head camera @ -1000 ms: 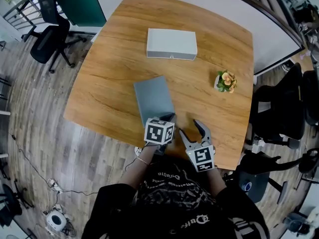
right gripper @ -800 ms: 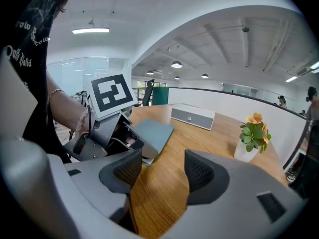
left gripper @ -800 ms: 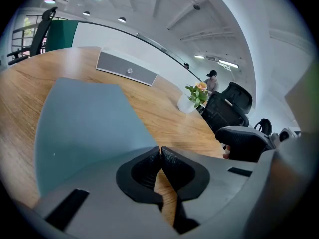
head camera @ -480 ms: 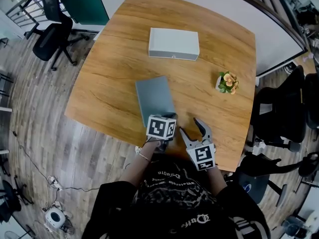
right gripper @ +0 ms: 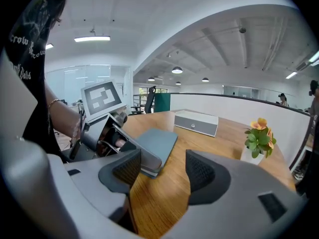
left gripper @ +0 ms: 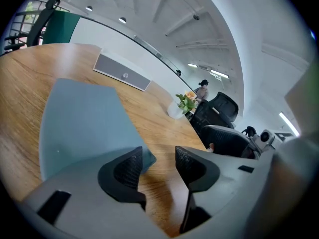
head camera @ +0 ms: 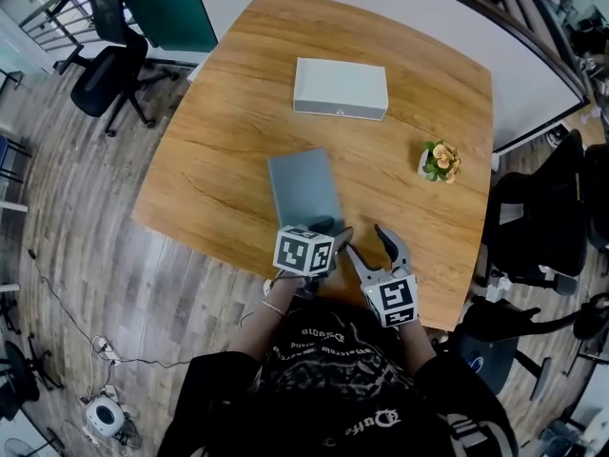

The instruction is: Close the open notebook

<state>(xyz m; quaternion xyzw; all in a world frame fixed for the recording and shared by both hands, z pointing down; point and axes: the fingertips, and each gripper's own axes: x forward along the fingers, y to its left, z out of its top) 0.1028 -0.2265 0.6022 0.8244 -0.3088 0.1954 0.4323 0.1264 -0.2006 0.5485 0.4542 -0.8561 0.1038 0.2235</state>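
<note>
The grey-blue notebook [head camera: 304, 188] lies shut and flat on the wooden table [head camera: 219, 141]. My left gripper [head camera: 335, 230] sits at its near right corner with its jaws opening. In the left gripper view the notebook [left gripper: 79, 123] has its corner behind the left jaw, and only bare wood shows between the pads of the left gripper [left gripper: 158, 156]. My right gripper [head camera: 369, 241] hovers just to the right, open, with nothing in the gap of the right gripper [right gripper: 162, 166]. The right gripper view shows the notebook [right gripper: 157, 141] ahead to the left.
A white box [head camera: 341, 88] lies at the table's far side. A small potted flower [head camera: 439, 160] stands to the right. Office chairs stand off the far left corner [head camera: 105, 74] and along the right edge [head camera: 533, 217]. The table's near edge runs under my hands.
The left gripper's jaws have parted from shut at the notebook's near corner. The notebook lies flat as before. The right gripper has hardly moved.
</note>
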